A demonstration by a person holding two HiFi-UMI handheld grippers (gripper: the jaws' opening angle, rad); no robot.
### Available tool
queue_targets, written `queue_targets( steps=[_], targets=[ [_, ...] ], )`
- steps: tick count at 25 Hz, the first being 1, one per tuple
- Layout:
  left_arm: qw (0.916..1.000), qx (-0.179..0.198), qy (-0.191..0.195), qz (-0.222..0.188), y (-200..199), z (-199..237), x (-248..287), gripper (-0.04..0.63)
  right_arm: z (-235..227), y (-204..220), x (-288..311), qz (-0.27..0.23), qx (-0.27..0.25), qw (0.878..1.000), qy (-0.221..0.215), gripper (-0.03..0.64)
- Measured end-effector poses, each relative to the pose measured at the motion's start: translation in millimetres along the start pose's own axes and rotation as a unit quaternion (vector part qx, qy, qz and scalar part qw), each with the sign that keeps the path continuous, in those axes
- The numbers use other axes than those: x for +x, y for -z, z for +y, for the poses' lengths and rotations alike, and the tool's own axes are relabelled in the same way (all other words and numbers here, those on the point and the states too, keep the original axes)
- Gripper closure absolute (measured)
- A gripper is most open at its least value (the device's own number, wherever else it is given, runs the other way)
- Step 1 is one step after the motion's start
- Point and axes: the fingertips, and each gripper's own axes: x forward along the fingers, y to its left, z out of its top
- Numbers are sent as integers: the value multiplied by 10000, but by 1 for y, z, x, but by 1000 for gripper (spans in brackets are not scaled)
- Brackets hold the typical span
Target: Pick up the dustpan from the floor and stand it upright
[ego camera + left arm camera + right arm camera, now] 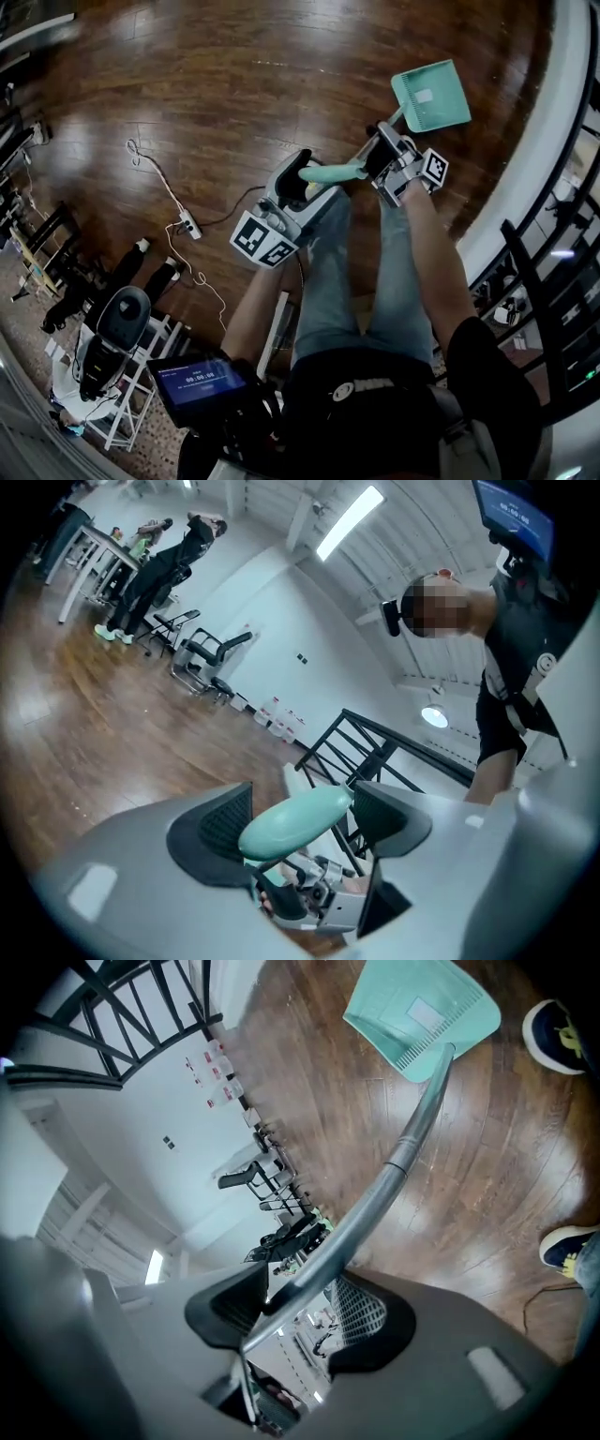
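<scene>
The teal dustpan is held out in front of me over the wooden floor, pan end farthest away. Its grey metal handle runs back through my right gripper, whose pads are shut on the tube. The handle's thick teal grip lies slantwise between the wide jaws of my left gripper, which stands open around it. The right gripper shows just beyond the grip in the left gripper view.
A white power strip with its cable lies on the floor at the left. A white curved ledge and a black railing run along the right. A white cart stands lower left. My shoes are near the pan.
</scene>
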Motion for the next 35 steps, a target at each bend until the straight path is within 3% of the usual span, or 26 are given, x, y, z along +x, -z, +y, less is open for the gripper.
queue_targets(
  steps=[2, 7, 11, 12, 13, 16, 19, 23, 25, 26, 27, 28, 30, 31, 32, 35],
  targets=[
    [9999, 10, 128, -53, -10, -13, 15, 298, 13, -6, -6, 5, -32, 10000, -93, 389],
    [9984, 154, 539, 102, -25, -35, 57, 368, 37, -29, -7, -107, -4, 9998, -171, 367],
    [9953, 156, 900, 311, -24, -50, 86, 428, 52, -46, -9, -486, -18, 9966, -669, 339],
    [9945, 170, 973, 339, -26, -60, 90, 440, 62, -42, -12, -519, -116, 9948, -869, 215],
    [9938, 172, 1040, 340, -28, -72, 93, 446, 73, -36, -15, -509, -224, 9929, -1052, 25],
    [9928, 106, 1165, 241, -39, -89, 109, 469, 95, -28, -25, -394, -392, 9883, -1418, 26],
    [9936, 123, 1081, 304, -48, -88, 117, 469, 104, -27, -48, -522, -333, 9891, -1339, 34],
    [9952, 273, 756, 551, -49, -86, 113, 454, 118, -12, -104, -228, -789, 9948, -606, 104],
    [9954, 237, 655, 655, -43, -76, 113, 449, 131, -10, -122, 170, -1612, 9868, 20, 228],
    [9952, 193, 650, 711, -40, -71, 113, 448, 140, -8, -126, 399, -2321, 9709, 431, 299],
    [9947, 146, 663, 772, -39, -66, 112, 448, 152, -8, -128, 616, -3262, 9389, 908, 457],
    [9942, 108, 680, 829, -37, -63, 111, 446, 165, -7, -127, 804, -4318, 8878, 1373, 605],
    [9931, 123, 705, 929, -33, -55, 111, 413, 200, -2, -120, 1067, -6063, 7679, 1772, 614],
    [9927, 208, 692, 964, -28, -51, 113, 377, 222, 5, -109, 1115, -6585, 7254, 1665, 614],
    [9924, 337, 660, 981, -24, -45, 115, 351, 244, 12, -95, 1109, -6910, 6991, 1464, 614],
    [9913, 717, 488, 987, -14, -27, 118, 298, 277, 32, -51, 1001, -7504, 6450, 1046, 614]
  ],
)
